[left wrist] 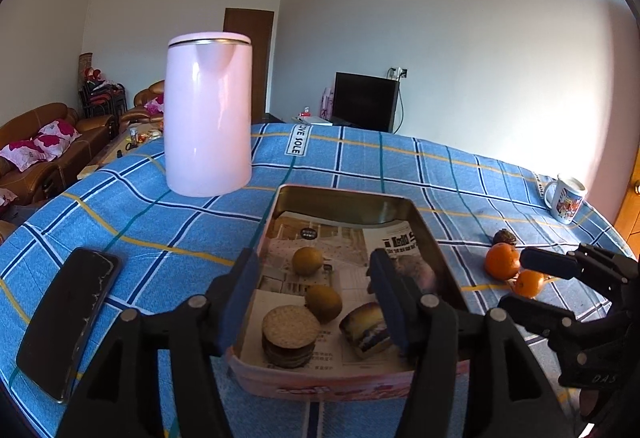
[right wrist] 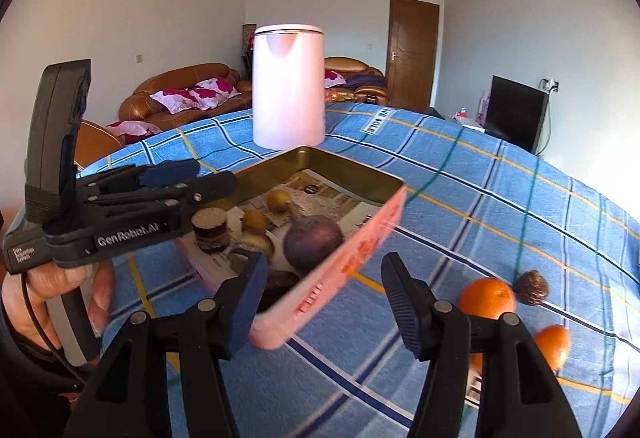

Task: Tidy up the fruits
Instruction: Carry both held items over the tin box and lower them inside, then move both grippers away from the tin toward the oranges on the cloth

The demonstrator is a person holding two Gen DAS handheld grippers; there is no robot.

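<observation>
Two oranges [left wrist: 502, 261] lay on the blue plaid tablecloth [left wrist: 168, 222] of the table, just beside each other and near a dark, wrinkled little fruit [right wrist: 531, 287], all well apart from the pink tin [left wrist: 344, 384] on its right-hand side. Round, firm and lightly pebbled, the oranges looked easy to pinch across the middle, though liable to roll off if nudged before the pads closed; a moderate squeeze would do, since the rind gives a little. The wrinkled fruit seemed lighter and perhaps more brittle. Inside the tin, on a lining of printed paper, sat two dull yellow-brown fruits [left wrist: 307, 260], a smooth purple fruit [right wrist: 314, 241], a stack of round biscuits [left wrist: 289, 336] and a small wrapped cake [left wrist: 366, 328]. The tin's thin metal walls were stiff and glossy inside. The right hand-held gripper [right wrist: 324, 302] hung with its jaws spread and empty over the tin's near corner, its ribbed pads [right wrist: 402, 302] bare. The left hand-held gripper [left wrist: 312, 298] likewise stood apart and empty over the tin. A smooth pink kettle [left wrist: 208, 117], a phone [left wrist: 68, 318] and a mug [left wrist: 566, 197] also stood on the cloth.
</observation>
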